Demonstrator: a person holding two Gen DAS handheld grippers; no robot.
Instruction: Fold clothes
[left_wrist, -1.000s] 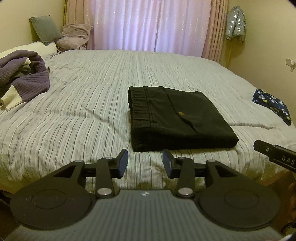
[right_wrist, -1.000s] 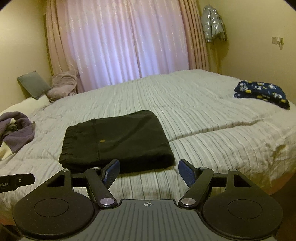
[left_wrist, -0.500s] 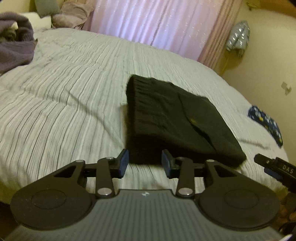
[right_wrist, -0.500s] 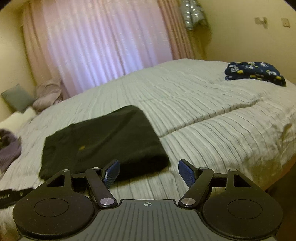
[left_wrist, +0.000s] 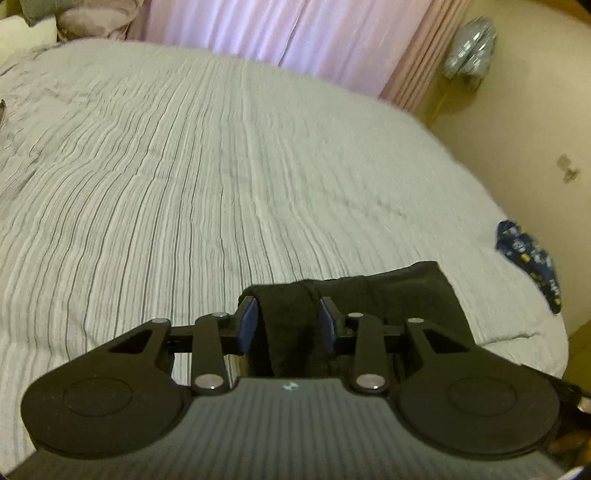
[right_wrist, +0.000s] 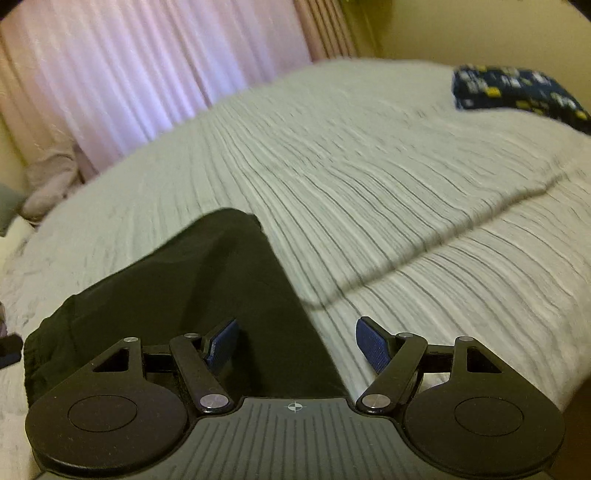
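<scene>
On the bed with the grey-striped pale cover (left_wrist: 184, 184), a folded black fabric garment (left_wrist: 388, 291) lies at the near edge, at about 5 o'clock in the left wrist view and 7 o'clock in the right wrist view. Left gripper (left_wrist: 288, 321): its jaws have just been closing and now stand partly spread astride the garment's near left portion, a fold of black cloth lying between the blue pads; whether the pads press on the cloth cannot be told. Right gripper (right_wrist: 297, 341): jaws spread wide, straddling the garment's right-hand border, the left pad over black cloth and the right pad over the striped cover, neither seen to touch. At 3 o'clock in the left view, and at 1 o'clock in the right view, a folded dark-blue printed garment (right_wrist: 517, 92) rests near the bed's far side, well apart from the black one. At 12 o'clock hang pale pink pleated curtains (left_wrist: 277, 33). At 11 o'clock in the left view lie crumpled mauve pillows (left_wrist: 92, 18); at 1 o'clock a silvery padded jacket (left_wrist: 469, 51) hangs against the yellow wall.
</scene>
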